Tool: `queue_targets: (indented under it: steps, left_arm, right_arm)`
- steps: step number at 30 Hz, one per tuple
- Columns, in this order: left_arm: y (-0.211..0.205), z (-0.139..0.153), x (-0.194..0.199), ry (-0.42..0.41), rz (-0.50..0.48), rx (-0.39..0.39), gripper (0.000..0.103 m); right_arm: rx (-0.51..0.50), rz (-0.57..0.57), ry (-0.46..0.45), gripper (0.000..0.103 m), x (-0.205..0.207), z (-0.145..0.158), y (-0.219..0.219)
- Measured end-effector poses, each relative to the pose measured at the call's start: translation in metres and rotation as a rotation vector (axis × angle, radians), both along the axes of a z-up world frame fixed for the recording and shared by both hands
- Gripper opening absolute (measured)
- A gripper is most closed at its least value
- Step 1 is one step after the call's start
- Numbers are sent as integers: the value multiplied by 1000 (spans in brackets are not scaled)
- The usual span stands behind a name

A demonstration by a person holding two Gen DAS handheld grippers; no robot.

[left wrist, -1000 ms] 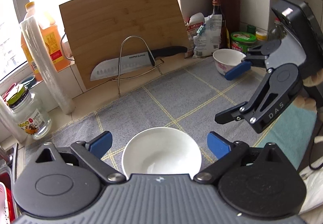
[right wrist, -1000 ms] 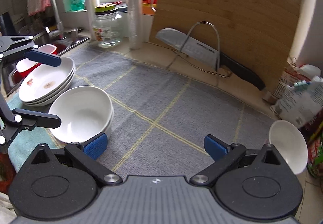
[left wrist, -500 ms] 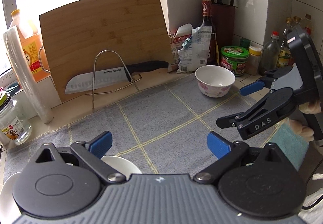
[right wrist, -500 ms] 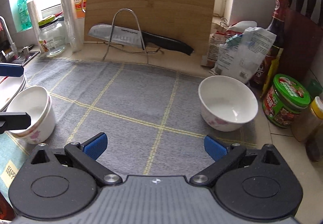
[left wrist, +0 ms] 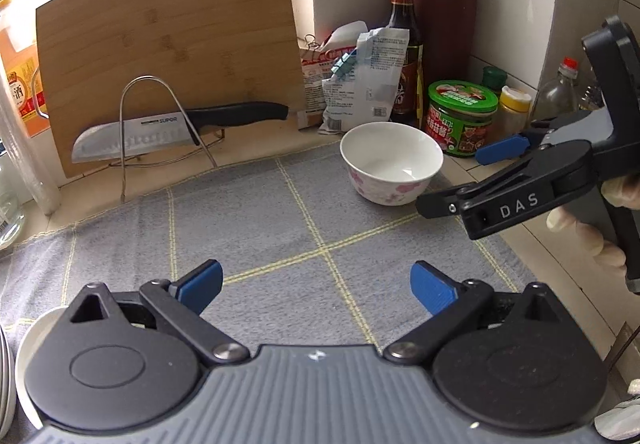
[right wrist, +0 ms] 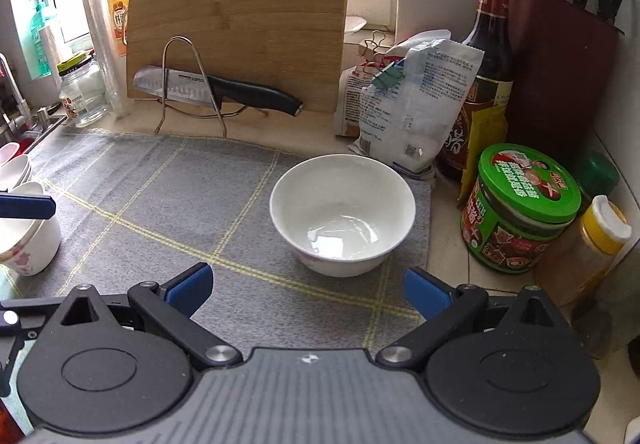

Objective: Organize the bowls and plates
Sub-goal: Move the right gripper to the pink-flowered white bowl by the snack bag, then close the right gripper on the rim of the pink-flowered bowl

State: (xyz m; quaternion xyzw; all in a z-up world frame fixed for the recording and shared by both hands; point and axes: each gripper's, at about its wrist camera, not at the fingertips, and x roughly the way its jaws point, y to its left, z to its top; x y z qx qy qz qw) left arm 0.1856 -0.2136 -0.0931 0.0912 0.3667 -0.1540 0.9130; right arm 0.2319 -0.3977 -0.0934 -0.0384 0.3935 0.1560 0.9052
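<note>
Our right gripper (right wrist: pixel 306 286) is spread wide and empty, as is the left gripper (left wrist: pixel 316 284). The bowl (right wrist: pixel 342 214) sits far right on the mat (right wrist: pixel 160 212); we should straddle its rim squarely before closing.

The bowl (right wrist: pixel 343 214) is white inside, with pink flowers on its outer wall (left wrist: pixel 390 188). The mat (left wrist: pixel 256 228) beneath it is grey, crossed by thin yellow lines in a wide check. The left gripper (left wrist: pixel 316 286) and right gripper (right wrist: pixel 306 286) are both black with blue pads on a ribbed grey body. The cutting board (right wrist: pixel 240 20) is light brown bamboo. The knife (left wrist: pixel 176 128) has a silver blade and black handle. The jar (right wrist: pixel 520 208) has a green lid and a red-and-green label. The small bottle (right wrist: pixel 600 232) has a yellow cap.
</note>
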Motion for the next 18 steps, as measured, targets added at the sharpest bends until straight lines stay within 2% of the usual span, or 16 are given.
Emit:
queue_targets:
  steps: [7,12,18]
  left_arm:
    - [-26,-17,26,9,-52,3,100]
    - [-41,-33,49,19,-85,16,100]
    - [-55,-52,75,21,-130,21,100]
  right_arm:
    - [33,-5,-6,103,16,2,-23]
    - [76,-16,19,103,35,-1,-36]
    - [76,2,45,103,58,-9,-38]
